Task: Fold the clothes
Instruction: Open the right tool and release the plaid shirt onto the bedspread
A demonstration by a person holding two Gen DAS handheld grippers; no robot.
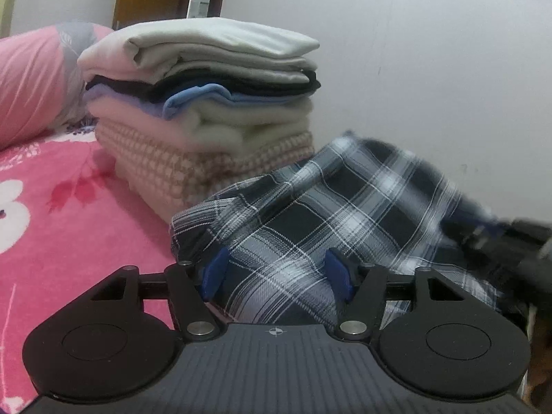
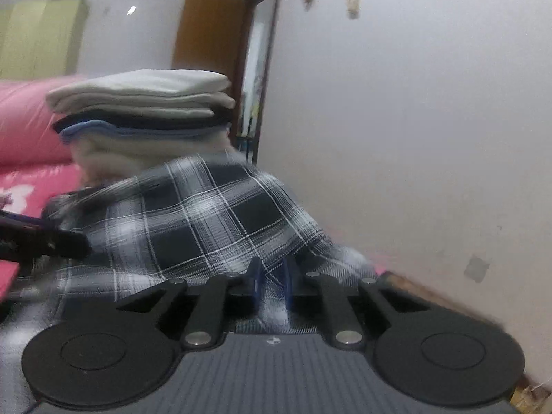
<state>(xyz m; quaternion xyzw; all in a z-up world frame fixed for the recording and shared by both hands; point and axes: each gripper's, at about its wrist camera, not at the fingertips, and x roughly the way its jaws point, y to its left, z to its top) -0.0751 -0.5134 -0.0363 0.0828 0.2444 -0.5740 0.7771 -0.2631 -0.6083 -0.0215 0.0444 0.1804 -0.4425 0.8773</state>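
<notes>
A black, grey and white plaid garment [image 1: 327, 207] lies bunched on the pink floral bedsheet [image 1: 69, 227], rising into a soft ridge. My left gripper [image 1: 276, 272] hovers just in front of it, its blue pads [image 1: 214, 272] wide apart, with the cloth lying between and beyond them and untouched. In the right wrist view the same plaid garment [image 2: 193, 220] fills the middle. My right gripper [image 2: 270, 277] has its blue pads close together with a fold of the plaid cloth pinched between them. Each gripper shows as a dark blur at the edge of the other's view.
A tall stack of folded clothes [image 1: 207, 103] stands on the bed just behind the plaid garment, also in the right wrist view as the stack [image 2: 145, 117]. A pink pillow [image 1: 31, 79] lies far left. A white wall [image 1: 431, 69] runs close along the right. A brown door [image 2: 207, 24] stands behind.
</notes>
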